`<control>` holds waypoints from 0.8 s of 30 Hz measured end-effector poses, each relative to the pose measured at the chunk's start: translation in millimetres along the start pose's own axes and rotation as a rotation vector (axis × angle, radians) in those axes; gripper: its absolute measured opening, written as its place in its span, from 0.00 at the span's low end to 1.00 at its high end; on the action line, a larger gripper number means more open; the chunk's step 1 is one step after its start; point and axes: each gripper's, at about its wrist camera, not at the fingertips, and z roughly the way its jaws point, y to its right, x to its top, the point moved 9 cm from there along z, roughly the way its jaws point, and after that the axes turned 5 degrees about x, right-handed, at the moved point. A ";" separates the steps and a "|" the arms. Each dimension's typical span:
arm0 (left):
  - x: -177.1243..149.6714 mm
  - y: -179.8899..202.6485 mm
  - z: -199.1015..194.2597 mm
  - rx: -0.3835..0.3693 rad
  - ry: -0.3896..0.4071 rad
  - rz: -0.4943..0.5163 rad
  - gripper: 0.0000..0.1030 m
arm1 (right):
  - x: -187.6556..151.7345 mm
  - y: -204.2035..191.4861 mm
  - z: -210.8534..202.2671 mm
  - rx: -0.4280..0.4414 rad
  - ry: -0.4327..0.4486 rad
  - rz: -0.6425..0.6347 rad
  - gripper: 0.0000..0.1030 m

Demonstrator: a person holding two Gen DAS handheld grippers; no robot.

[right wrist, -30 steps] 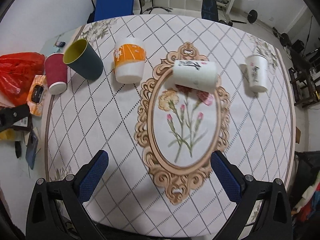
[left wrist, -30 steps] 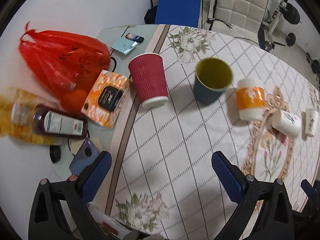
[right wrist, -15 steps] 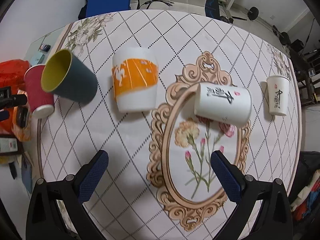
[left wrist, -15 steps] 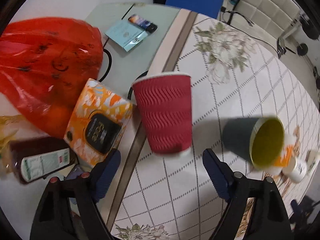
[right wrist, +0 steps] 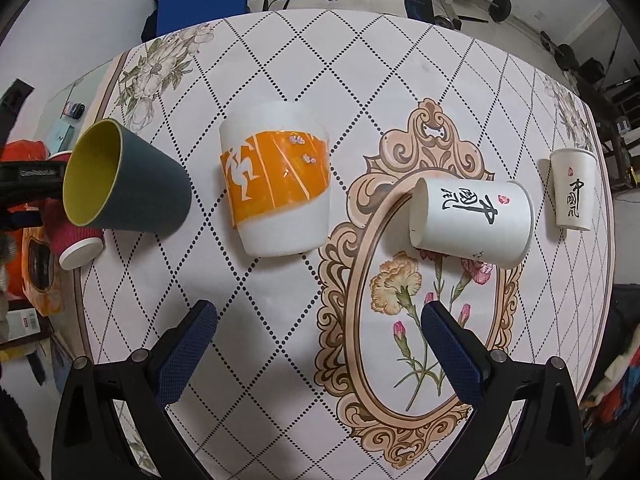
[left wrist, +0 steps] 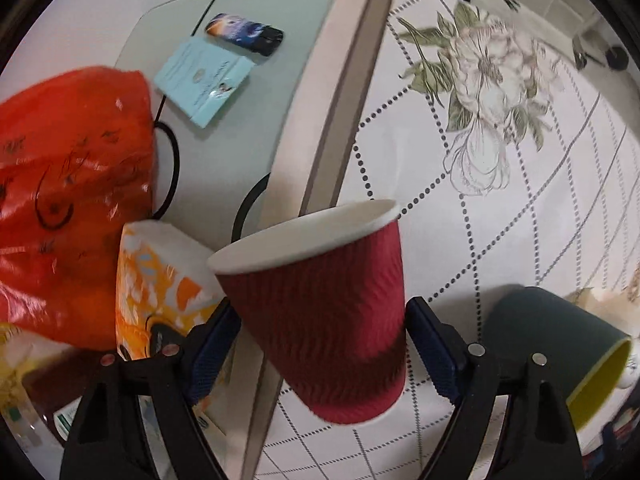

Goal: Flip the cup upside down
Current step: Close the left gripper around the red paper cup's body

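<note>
While the right gripper (right wrist: 316,344) gapes, the left gripper (left wrist: 320,340) clasps the tilted red cup (left wrist: 320,312), mouth up-left.

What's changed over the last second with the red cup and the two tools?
The left tool moved in from well back and now brackets the red cup, fingers at its sides; a firm grip can't be confirmed. The right tool advanced slightly, open and empty. The dark cup and orange-banded cup stayed put.

Left gripper (left wrist: 322,344) fingers (left wrist: 212,344) flank tilted red cup (left wrist: 324,312).
</note>
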 end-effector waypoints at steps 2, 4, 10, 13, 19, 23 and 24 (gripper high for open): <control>1.7 2.6 3.8 0.023 0.007 0.030 0.81 | 0.8 1.6 -0.4 -0.005 0.000 0.005 1.00; 2.6 12.3 9.6 0.031 0.003 0.052 0.80 | 1.5 3.4 -0.7 -0.009 -0.001 0.011 1.00; 1.4 12.1 18.5 0.056 0.045 0.092 0.76 | 3.4 4.8 -1.6 -0.022 0.001 0.018 1.00; 0.2 10.1 16.9 0.070 0.068 0.104 0.76 | 3.8 4.6 -1.5 -0.025 0.002 0.020 1.00; -13.2 21.0 -11.3 0.051 0.101 0.113 0.76 | -3.8 7.8 -4.5 -0.030 0.000 0.019 1.00; -29.6 18.0 -39.5 0.030 0.135 0.115 0.76 | -13.6 14.0 -11.5 -0.028 0.003 0.017 1.00; -34.9 16.3 -45.4 0.026 0.143 0.115 0.76 | -16.3 15.9 -13.3 -0.027 0.006 0.016 1.00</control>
